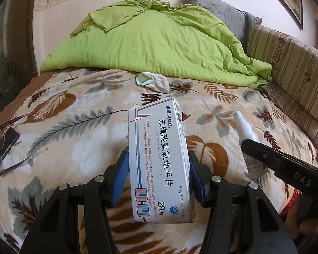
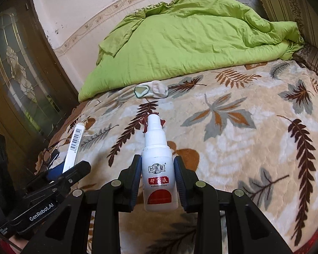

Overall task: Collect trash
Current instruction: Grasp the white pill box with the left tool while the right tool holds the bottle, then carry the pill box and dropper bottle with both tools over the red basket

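A home bedroom — leaf-print bed (image 1: pixel 78 139), rumpled green quilt (image 1: pixel 150 40).

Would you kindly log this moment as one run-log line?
left claw: shut on tablet box | right claw: shut on spray bottle | both held above bed | sock: on bed

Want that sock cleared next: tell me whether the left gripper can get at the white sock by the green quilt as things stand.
Probably not yet. The path over the blanket to the sock looks free, but the left gripper is shut on the medicine box, so it has no free grip.
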